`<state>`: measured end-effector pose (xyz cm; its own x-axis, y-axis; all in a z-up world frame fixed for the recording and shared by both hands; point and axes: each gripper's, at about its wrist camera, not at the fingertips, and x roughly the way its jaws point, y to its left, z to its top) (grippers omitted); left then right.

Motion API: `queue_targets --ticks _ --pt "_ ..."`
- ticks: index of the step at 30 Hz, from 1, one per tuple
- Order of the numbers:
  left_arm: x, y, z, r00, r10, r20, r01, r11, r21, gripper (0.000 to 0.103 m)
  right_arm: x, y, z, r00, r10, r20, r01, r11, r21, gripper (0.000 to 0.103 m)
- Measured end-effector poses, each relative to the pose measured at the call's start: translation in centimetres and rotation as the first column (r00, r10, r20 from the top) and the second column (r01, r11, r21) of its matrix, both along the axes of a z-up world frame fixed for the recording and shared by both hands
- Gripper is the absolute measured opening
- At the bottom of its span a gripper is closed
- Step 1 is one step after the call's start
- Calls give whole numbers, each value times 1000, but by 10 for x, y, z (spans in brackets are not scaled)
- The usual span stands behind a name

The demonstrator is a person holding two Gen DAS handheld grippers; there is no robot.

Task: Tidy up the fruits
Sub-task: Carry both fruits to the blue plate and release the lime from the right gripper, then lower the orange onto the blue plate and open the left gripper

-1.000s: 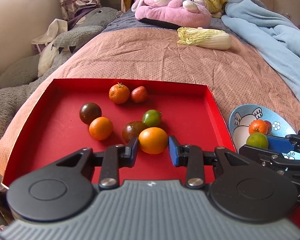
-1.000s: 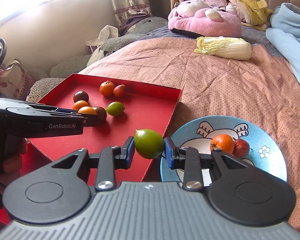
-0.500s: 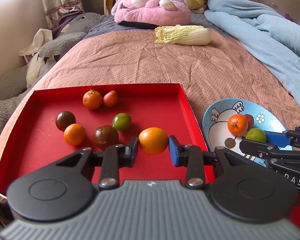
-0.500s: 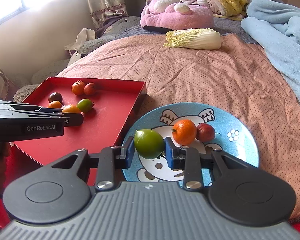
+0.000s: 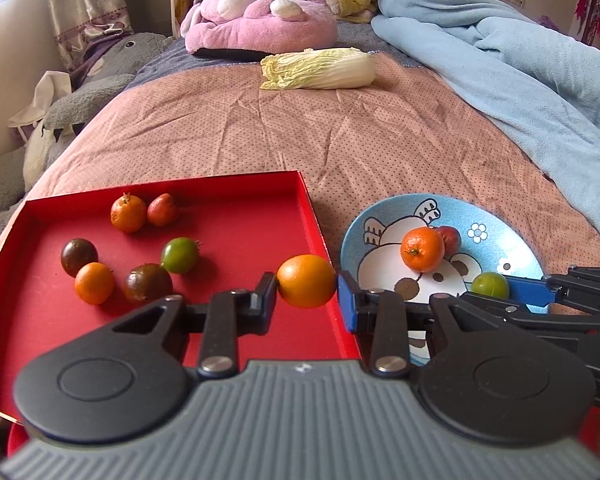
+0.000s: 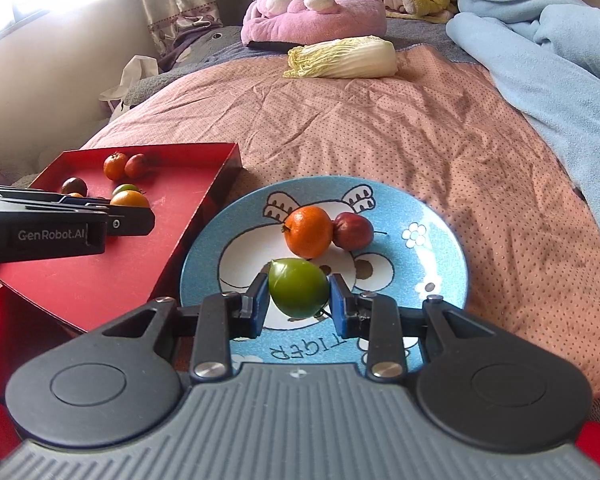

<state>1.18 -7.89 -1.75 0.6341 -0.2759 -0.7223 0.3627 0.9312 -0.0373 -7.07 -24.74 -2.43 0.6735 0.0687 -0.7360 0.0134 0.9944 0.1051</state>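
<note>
My left gripper is shut on an orange fruit and holds it over the right edge of the red tray. My right gripper is shut on a green fruit over the near part of the blue cartoon plate. The plate holds an orange mandarin and a red fruit. Several fruits lie in the tray: a mandarin, a red one, a green one, two dark ones and an orange one.
Tray and plate sit on a pink dotted bedspread. A napa cabbage lies farther back. A pink plush and a blue blanket are at the head and right. A grey plush lies left.
My left gripper carried the orange fruit rightward from the tray's middle to its right edge. My right gripper carried the green fruit from the tray edge to over the plate.
</note>
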Motion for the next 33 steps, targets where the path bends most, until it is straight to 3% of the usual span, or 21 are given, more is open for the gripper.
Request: queue_targets --ticks 9,22,26,33 --pt "-4 -10 -1 1000 -30 -5 30 1000 -6 36 3 -13 -19 998 -50 -44 48 998 -38 37" --pt "-10 -37 -10 995 -93 -27 93 995 -21 36 2 -19 -26 997 -73 -36 70 994 -80 39" --pt "-12 -47 -14 993 -117 -29 116 993 -19 36 -4 -22 -17 996 -91 -8 90 992 -87 53" --pt "-10 -62 -21 988 -144 -46 143 989 -28 36 -15 -28 -5 995 -97 11 97 991 -88 54"
